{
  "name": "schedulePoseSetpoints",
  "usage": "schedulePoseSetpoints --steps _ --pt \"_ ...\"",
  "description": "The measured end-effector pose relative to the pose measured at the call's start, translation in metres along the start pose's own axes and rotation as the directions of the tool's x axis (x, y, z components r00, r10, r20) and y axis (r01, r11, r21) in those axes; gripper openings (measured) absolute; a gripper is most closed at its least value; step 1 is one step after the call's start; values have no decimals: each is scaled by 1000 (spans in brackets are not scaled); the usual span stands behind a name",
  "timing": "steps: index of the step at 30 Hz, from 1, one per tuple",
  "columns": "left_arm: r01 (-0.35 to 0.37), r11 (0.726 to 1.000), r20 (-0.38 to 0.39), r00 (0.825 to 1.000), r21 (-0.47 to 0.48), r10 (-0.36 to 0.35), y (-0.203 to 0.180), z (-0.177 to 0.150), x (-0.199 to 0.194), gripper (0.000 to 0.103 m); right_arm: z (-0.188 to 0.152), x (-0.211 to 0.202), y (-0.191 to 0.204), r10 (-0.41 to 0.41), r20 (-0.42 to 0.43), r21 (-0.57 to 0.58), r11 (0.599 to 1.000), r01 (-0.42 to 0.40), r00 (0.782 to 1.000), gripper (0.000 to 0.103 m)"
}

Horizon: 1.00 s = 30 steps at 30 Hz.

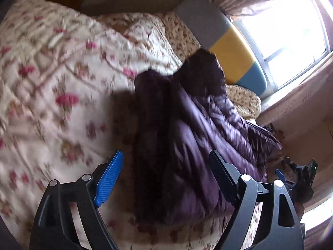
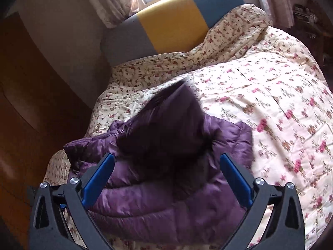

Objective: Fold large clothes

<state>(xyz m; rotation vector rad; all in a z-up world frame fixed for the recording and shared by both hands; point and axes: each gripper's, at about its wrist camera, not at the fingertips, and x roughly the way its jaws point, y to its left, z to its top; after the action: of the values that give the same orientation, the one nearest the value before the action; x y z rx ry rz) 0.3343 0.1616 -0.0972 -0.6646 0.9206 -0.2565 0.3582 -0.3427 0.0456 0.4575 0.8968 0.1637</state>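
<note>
A purple quilted puffer jacket (image 1: 208, 120) lies crumpled on the floral bedspread (image 1: 52, 73); its dark fur-trimmed hood (image 1: 199, 73) points toward the headboard. My left gripper (image 1: 166, 154) hangs open just above the jacket, with nothing between its blue pads. In the right wrist view the same jacket (image 2: 145, 204) fills the lower middle, the hood (image 2: 172, 120) blurred above it. My right gripper (image 2: 166, 156) stands wide open over the jacket and holds nothing. The right gripper (image 1: 299, 173) also shows at the right edge of the left wrist view.
A grey, yellow and blue headboard (image 2: 172, 20) stands at the bed's far end under a bright window (image 1: 291, 31) with curtains. Brown wooden furniture (image 2: 25, 104) runs along the bed's left side. The floral bedspread (image 2: 270, 104) spreads out to the right of the jacket.
</note>
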Motion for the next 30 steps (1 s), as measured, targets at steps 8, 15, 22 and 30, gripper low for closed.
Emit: schedulePoseSetpoints --steps 8,15,22,30 --pt "19 1000 -53 998 21 -18 -10 -10 21 73 -57 25 -42 -96 -140 30 994 102 985 101" --pt "68 997 -82 995 43 -65 -9 -22 16 28 -87 31 -48 -59 -172 45 997 68 983 36" --pt "80 994 -92 993 72 -73 -12 -37 -2 21 -93 6 -35 -63 -183 -22 998 60 981 17" --pt "90 992 -116 990 90 -80 1 -72 -37 21 -132 -25 -25 -86 -224 -100 993 65 971 17"
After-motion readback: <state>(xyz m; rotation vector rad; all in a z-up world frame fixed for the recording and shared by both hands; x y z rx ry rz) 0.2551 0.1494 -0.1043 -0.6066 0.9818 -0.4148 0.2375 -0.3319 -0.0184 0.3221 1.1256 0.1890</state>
